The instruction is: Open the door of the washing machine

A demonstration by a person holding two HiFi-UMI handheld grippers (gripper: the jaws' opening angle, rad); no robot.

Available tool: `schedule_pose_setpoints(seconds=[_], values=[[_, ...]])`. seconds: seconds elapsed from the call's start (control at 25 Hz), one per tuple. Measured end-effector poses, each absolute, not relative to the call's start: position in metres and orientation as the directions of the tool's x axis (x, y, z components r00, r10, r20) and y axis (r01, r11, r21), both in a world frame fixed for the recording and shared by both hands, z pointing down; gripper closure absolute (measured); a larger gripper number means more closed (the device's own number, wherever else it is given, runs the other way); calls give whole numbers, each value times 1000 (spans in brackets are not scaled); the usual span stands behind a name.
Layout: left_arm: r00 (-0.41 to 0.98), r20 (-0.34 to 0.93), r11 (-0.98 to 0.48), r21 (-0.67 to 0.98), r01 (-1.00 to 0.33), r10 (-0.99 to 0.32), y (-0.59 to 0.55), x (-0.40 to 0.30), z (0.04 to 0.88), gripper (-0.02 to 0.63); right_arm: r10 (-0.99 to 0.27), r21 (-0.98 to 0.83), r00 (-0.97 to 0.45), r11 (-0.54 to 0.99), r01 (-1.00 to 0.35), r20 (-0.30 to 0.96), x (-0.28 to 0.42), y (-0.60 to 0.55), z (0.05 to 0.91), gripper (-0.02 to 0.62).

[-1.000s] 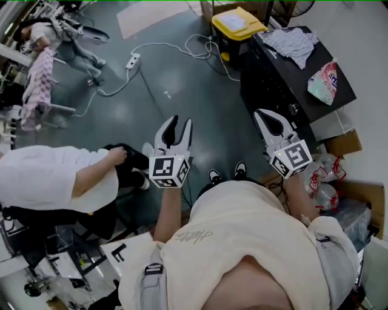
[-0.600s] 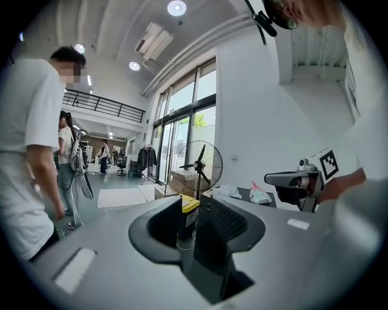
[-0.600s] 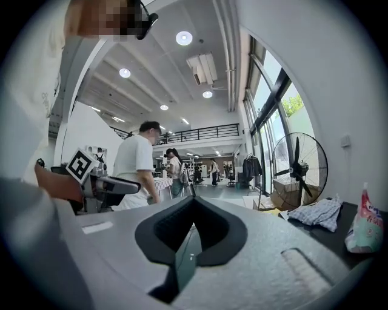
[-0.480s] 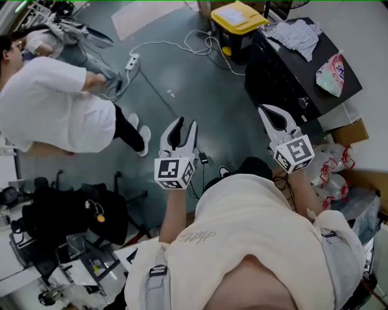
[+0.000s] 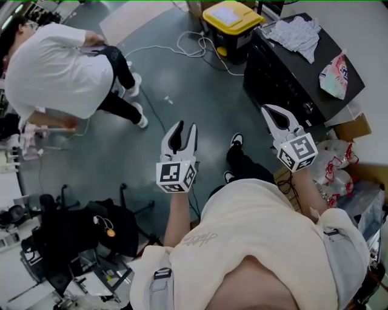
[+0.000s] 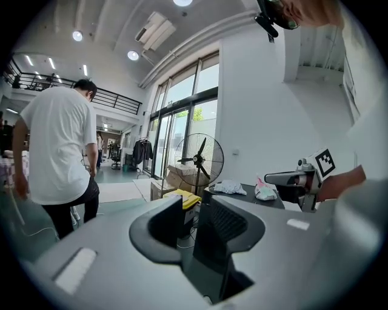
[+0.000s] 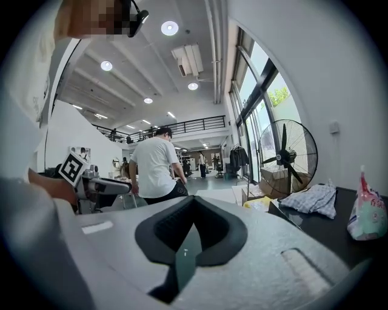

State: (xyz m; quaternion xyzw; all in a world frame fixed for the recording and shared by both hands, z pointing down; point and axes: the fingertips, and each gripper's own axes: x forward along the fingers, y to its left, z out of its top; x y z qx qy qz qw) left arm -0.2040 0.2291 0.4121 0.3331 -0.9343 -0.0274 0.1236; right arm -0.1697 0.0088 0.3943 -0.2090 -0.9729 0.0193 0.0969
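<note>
The washing machine [image 5: 285, 75] is a black box at the upper right of the head view, with a knob on its front face; I cannot make out its door. A crumpled cloth [image 5: 297, 33] and a pink bag [image 5: 337, 71] lie on its top. My right gripper [image 5: 268, 109] hovers just in front of the machine's near corner, shut and with nothing held; its tips meet in the right gripper view [image 7: 193, 198]. My left gripper [image 5: 185, 126] hangs over the grey floor left of the machine, open and empty, with a gap between its jaws [image 6: 191, 209].
A yellow-lidded box [image 5: 233, 18] stands behind the machine, with white cables trailing over the floor [image 5: 182, 45]. A person in a white shirt [image 5: 54, 66] bends at upper left. Dark stands and gear [image 5: 73, 230] fill the lower left. Cardboard and plastic bags [image 5: 339, 163] sit right.
The person in white has risen from a seat and walked to the upper left. Both grippers keep about the same places in view, drawing a little nearer the machine, jaws unchanged.
</note>
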Motion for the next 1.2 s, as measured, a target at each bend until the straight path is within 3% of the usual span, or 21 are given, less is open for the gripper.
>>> schedule_pose_setpoints(seconds=[0.72,1.2], values=[[-652,223,681,86,-727,-725,129,-410,388,445,329,-178,-932,937,301,154,-370,-75,427,594],[-488,214,511,68,-857,-846,45,-468,394,445,142,-113,-977,986,124,161,-390,-130,427,594]])
